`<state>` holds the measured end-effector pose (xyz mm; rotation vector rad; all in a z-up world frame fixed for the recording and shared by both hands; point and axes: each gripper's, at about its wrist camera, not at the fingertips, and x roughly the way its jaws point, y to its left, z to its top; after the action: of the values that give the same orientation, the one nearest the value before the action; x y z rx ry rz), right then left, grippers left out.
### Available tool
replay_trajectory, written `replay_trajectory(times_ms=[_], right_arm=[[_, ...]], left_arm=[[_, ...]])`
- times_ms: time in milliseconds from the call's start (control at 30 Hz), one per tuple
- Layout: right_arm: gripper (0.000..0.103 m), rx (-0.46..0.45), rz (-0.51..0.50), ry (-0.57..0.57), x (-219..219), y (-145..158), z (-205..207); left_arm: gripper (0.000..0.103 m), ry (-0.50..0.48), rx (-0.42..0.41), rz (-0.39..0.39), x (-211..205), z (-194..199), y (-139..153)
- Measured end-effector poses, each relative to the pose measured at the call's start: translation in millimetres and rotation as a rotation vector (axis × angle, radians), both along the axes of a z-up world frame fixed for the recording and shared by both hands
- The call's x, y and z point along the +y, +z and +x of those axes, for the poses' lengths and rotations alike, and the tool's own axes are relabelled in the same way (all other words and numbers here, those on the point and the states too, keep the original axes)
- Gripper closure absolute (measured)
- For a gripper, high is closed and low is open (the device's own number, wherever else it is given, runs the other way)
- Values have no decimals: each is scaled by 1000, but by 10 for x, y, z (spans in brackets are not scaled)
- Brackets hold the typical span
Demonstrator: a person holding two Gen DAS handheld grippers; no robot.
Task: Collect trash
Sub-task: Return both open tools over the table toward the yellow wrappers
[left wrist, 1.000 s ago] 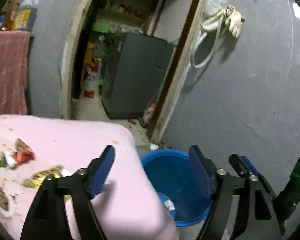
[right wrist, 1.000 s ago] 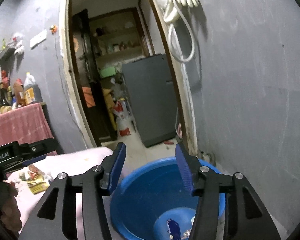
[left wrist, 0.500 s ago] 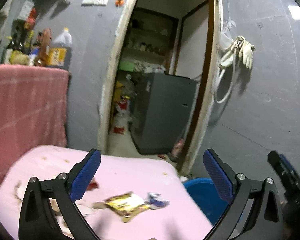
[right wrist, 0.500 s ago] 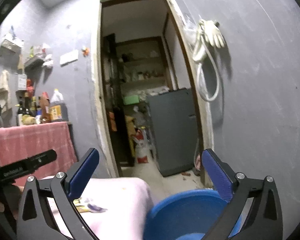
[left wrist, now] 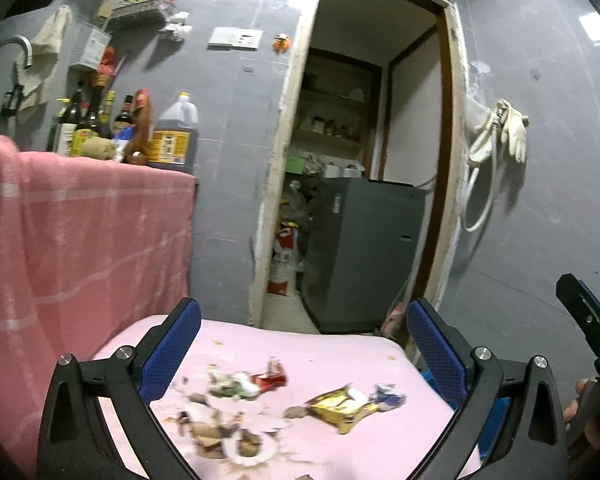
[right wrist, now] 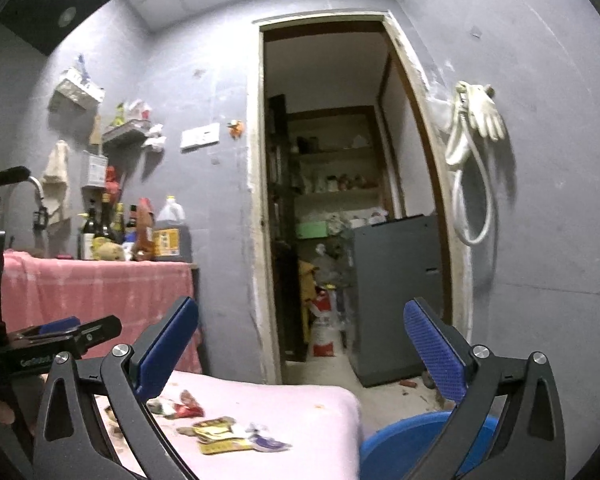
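Trash lies on a pink-covered table [left wrist: 332, 360]: a yellow wrapper [left wrist: 340, 404], a red wrapper [left wrist: 270, 376], a small blue-white wrapper [left wrist: 388, 394] and several brown scraps [left wrist: 220, 436]. My left gripper [left wrist: 304, 352] is open and empty above the trash. My right gripper [right wrist: 300, 348] is open and empty, to the right, above the table edge and a blue basin [right wrist: 412, 440]. The yellow wrapper [right wrist: 220, 436] and red wrapper [right wrist: 186, 408] show in the right wrist view too.
A pink cloth [left wrist: 72, 240] hangs over a counter at left, with bottles [left wrist: 172, 132] on top. An open doorway [left wrist: 360, 200] leads to a room with a grey cabinet [left wrist: 364, 252]. White gloves and a hose [left wrist: 496, 140] hang on the right wall.
Both grippers have opened wider and lifted away from the blue basin. The left gripper has swung left over the table's trash. The right view has tilted up toward the doorway.
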<state>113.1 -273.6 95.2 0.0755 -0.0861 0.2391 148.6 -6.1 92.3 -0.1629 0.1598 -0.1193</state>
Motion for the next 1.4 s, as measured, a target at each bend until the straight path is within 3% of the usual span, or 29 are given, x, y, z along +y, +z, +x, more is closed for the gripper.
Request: replay_trajectory(times_ms=[300,667,1100,1267,1400], right_arm=[[0,6,-40,86,340,-85,45],[0,186,-72,127,550,-410,390],[0,393,-152,162,700,-673,700],[0,466,-143,191,692,-760,804],[6,543,-149,228,723,-859,916]], left_arm=[[2,67,15,-3,394,-158,-157],[2,89,142,17,699,-59,-519],[3,4,336,33,656,157,-796],[12,-35,399,21,654,267,-865],[27,-60,469,10,654,377,-929]])
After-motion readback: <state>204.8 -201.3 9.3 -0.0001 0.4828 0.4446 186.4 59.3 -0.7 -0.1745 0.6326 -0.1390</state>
